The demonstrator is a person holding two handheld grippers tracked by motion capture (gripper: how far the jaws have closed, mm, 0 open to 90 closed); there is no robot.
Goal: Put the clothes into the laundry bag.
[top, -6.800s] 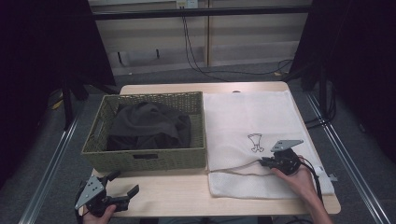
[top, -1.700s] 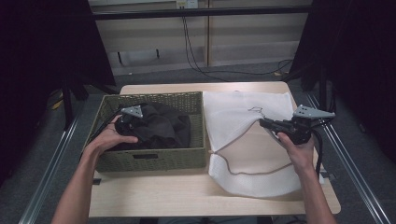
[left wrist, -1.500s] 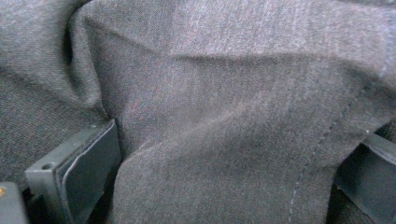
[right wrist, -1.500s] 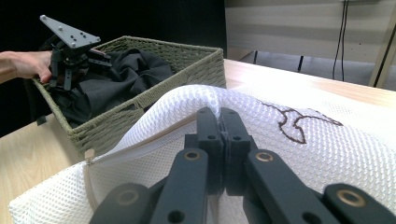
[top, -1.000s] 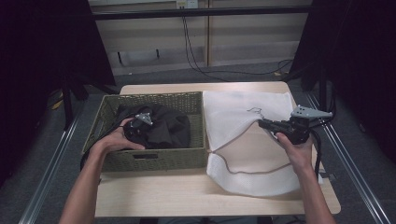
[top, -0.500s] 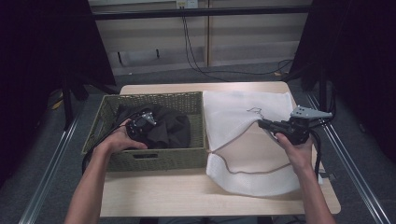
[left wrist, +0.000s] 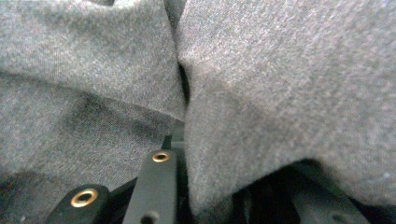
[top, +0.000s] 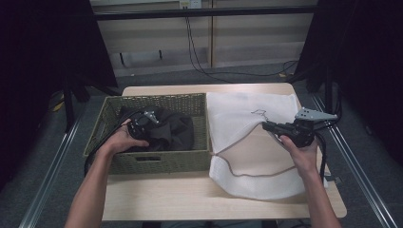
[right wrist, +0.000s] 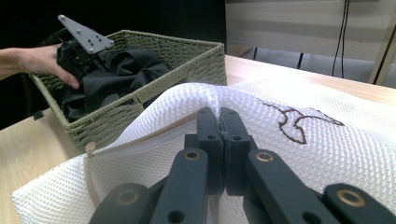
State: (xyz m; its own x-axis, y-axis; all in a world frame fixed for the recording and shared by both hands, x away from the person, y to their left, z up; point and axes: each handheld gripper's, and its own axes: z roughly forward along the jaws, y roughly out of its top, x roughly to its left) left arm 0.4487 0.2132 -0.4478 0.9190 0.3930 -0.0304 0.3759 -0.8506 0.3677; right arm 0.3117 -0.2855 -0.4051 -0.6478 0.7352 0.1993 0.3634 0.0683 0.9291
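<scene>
Now: white mesh bag [top: 247, 137], top fold pinched in right gripper [right wrist: 218, 122], left gripper [top: 142, 124] state unclear.

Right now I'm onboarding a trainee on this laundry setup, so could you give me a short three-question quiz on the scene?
1. True or false: the right tongs pinch the white mesh bag.
2. Where is the dark garment? A) wicker basket B) on the mesh bag C) bare table
3. Fill in: the left tongs reach into the ____.

Key: 1 true; 2 A; 3 basket.
</scene>
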